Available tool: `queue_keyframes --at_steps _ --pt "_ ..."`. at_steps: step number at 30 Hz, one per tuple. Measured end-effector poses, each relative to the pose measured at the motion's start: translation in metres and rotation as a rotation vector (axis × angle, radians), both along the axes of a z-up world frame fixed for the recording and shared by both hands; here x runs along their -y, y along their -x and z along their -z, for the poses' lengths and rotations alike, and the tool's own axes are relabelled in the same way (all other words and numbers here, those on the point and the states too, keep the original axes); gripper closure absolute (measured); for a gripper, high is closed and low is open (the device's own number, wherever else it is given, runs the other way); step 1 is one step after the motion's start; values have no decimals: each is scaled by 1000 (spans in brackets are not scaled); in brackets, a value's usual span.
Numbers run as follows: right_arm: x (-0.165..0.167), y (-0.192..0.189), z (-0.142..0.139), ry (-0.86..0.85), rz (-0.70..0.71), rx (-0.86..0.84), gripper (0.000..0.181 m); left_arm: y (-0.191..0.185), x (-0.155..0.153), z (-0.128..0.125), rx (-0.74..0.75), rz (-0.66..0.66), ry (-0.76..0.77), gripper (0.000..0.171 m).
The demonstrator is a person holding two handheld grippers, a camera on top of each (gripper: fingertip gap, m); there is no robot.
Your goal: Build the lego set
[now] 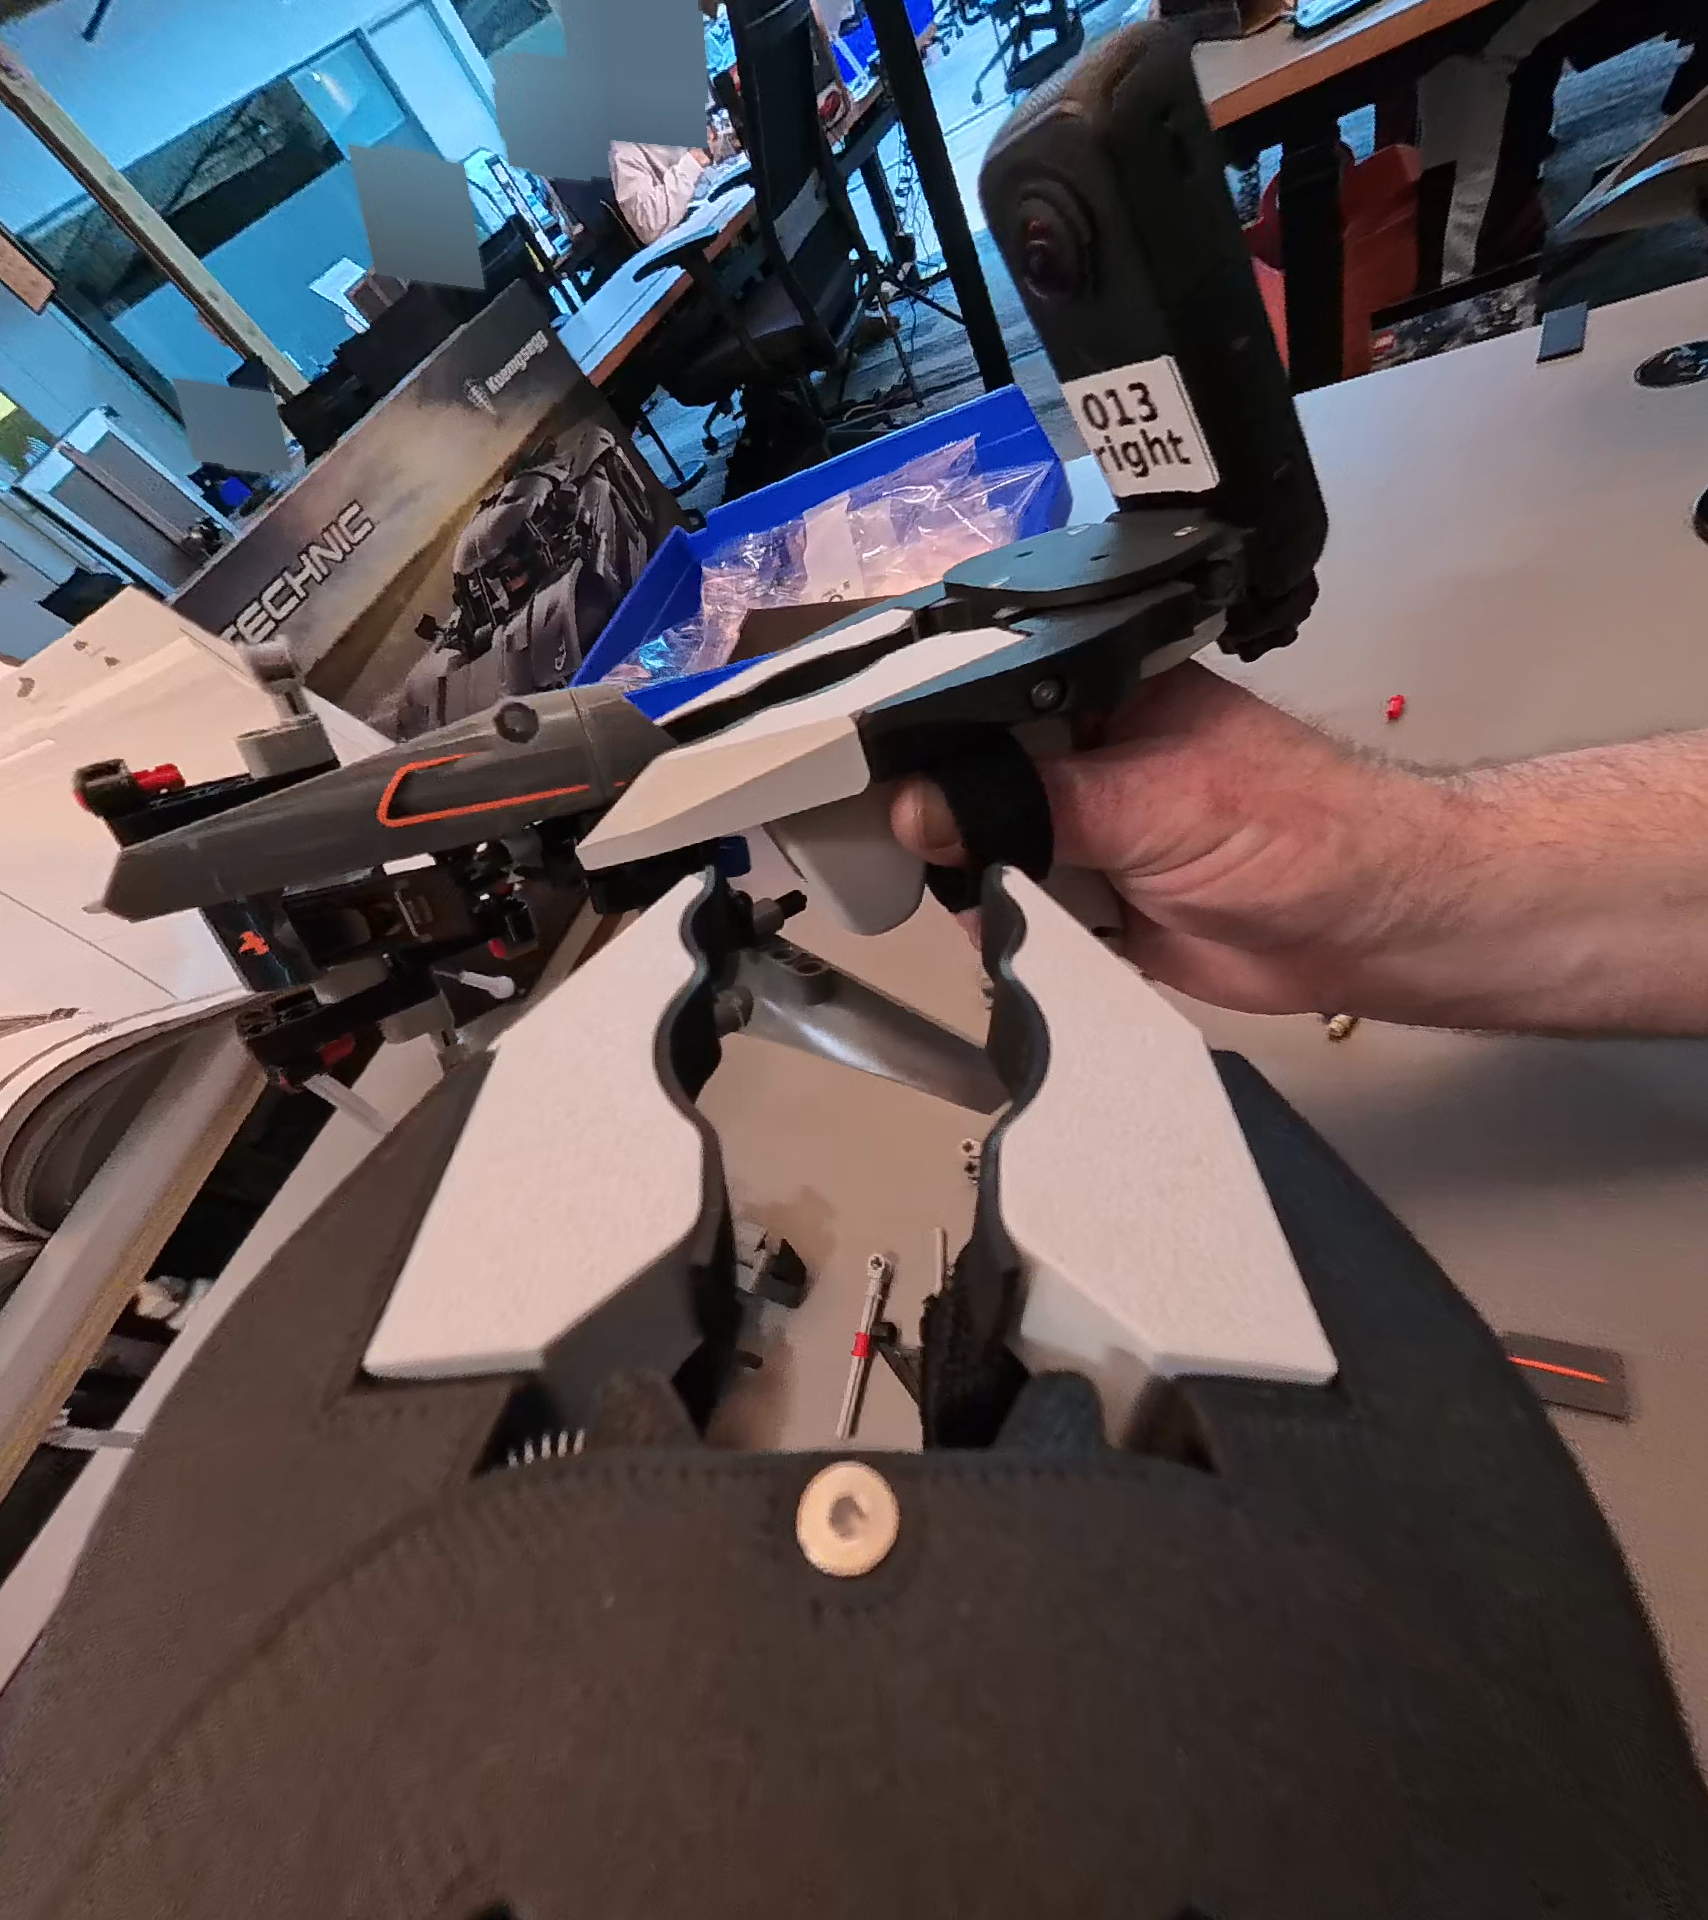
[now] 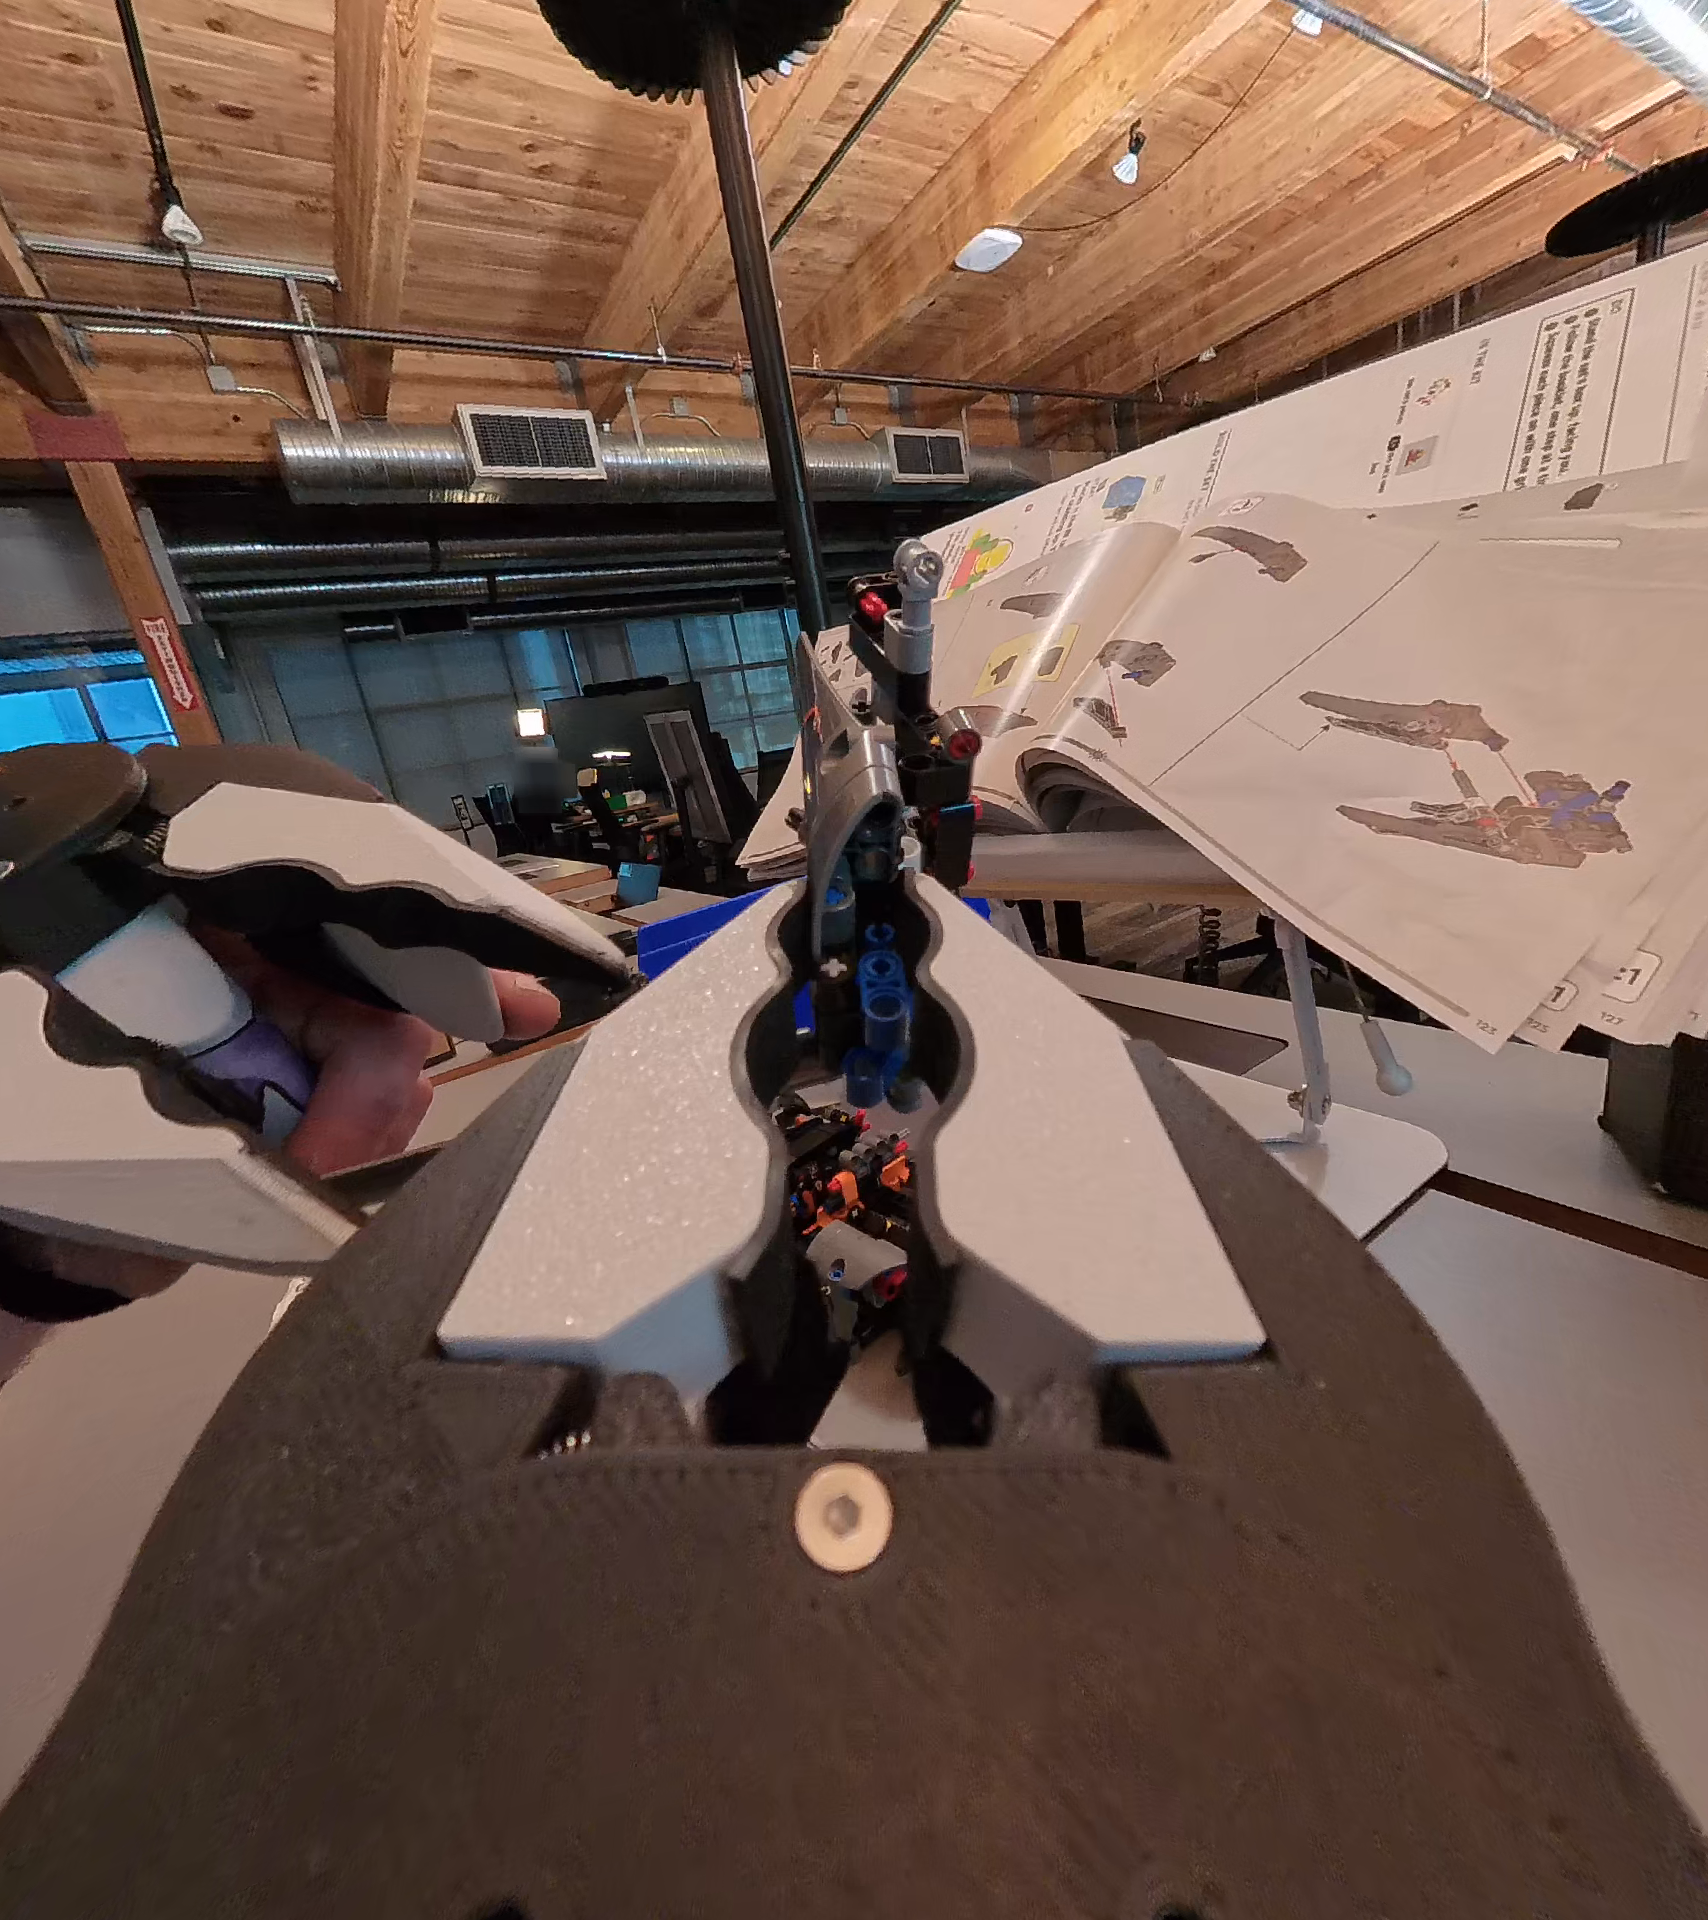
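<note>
One model [image 1: 393, 831], a dark grey craft with an orange line along its hull, is held off the desk [image 1: 1452, 1195] by the right gripper [image 1: 621, 821], whose fingers are clamped on its rear. In the right wrist view the model [image 2: 871, 997] runs up between that gripper's [image 2: 855, 904] fingers, blue and black pins packed in the gap, a grey piston rod at its far tip.

The left gripper [image 1: 845, 914] sits just under and beside the model with its fingers apart; a grey panel and some pins show through the gap, but I cannot tell whether it touches them. From the right wrist view the left gripper [image 2: 611, 977] lies to one side, near the model.

The build looks well advanced: hull panels, frame and red-tipped pins are joined. Loose parts remain on the desk, among them a thin axle [image 1: 865, 1340] with a red bush and a few small pieces near it. A blue bin [image 1: 995, 426] behind holds clear bags, so more is left. The booklet [image 2: 1349, 727] stands open on a stand, its pages showing a larger craft than the one held. The set's box [image 1: 476, 540] stands behind the model.
</note>
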State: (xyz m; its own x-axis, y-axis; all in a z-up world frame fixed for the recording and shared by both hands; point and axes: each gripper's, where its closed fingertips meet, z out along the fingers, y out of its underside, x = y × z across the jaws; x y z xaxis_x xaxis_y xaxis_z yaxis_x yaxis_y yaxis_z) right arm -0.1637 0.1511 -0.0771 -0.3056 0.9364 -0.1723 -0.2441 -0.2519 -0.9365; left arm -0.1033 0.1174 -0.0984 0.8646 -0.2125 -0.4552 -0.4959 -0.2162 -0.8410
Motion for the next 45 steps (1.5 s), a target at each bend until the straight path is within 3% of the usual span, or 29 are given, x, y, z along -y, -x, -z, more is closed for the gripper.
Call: queue_keyframes --at_steps 24,37,45 --pt "-2 -6 -10 40 -18 -38 168 -3 -5 -5 -119 -57 -50 114" --pt "2 -3 -48 110 -14 -108 169 6 12 -36 -158 -57 -106 114" --pt "27 2 -62 97 -26 -105 168 15 29 -45 -195 -58 -140 113"
